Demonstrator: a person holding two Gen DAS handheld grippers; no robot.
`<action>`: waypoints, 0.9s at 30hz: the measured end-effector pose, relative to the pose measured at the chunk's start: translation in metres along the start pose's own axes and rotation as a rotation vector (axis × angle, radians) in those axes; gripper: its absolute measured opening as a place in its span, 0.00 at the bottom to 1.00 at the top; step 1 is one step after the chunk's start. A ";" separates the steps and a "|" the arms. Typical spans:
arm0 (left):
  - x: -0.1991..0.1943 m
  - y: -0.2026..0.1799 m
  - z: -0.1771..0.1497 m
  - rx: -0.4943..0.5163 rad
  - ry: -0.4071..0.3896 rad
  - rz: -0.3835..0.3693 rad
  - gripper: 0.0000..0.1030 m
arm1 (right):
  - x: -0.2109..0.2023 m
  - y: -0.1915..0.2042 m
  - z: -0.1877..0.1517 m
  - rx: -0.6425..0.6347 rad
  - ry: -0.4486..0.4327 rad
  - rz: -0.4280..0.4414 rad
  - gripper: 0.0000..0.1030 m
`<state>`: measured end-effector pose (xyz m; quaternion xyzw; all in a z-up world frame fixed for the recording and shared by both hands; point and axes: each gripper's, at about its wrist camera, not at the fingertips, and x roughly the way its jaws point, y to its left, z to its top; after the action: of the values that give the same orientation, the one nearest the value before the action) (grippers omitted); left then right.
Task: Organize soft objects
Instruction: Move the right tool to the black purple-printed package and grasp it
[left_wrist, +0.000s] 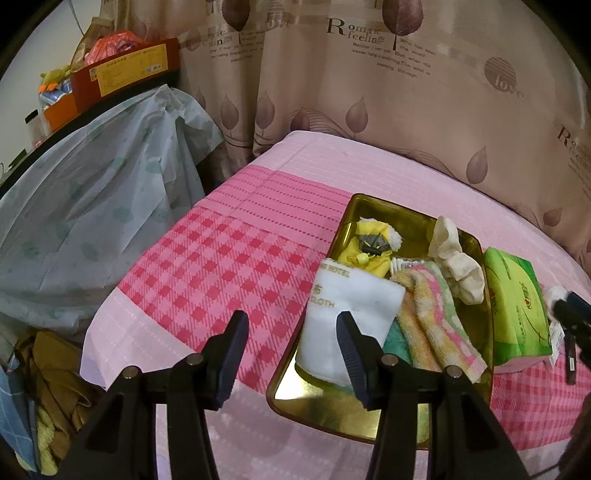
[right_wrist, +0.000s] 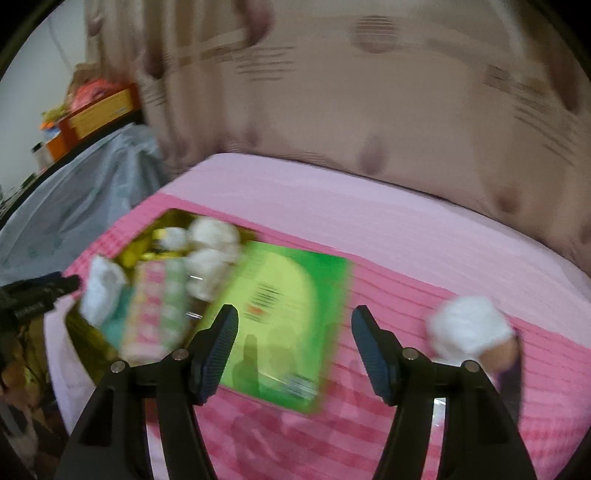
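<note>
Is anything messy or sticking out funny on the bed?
Yes. The gold tray is overstuffed: a white cloth leans over its left rim, and a cream sock drapes across its right edge. The green tissue pack lies outside it on the bedspread, and a small white thing sits farther right, too blurred to identify.

Motion-blurred green tissue pack (right_wrist: 280, 321)

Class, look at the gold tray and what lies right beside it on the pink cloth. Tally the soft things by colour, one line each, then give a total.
White, the folded cloth in the tray: 1
Yellow, the soft toy in the tray: 1
Cream, the sock over the tray's rim: 1
Striped pastel, the towel: 1
Green, the tissue pack beside the tray: 1
Total: 5
</note>
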<state>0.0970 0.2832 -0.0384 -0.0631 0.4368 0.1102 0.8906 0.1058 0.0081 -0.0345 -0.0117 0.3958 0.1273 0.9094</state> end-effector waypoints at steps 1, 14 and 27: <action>0.000 -0.001 0.000 0.004 -0.002 0.001 0.49 | -0.005 -0.017 -0.005 0.020 -0.001 -0.024 0.60; -0.003 -0.014 -0.006 0.049 -0.017 0.018 0.49 | -0.015 -0.173 -0.073 0.218 0.096 -0.275 0.60; -0.005 -0.038 -0.012 0.152 -0.062 0.053 0.49 | 0.010 -0.202 -0.089 0.270 0.108 -0.288 0.59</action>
<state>0.0944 0.2430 -0.0414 0.0198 0.4177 0.1020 0.9026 0.0976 -0.1961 -0.1185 0.0470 0.4516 -0.0593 0.8890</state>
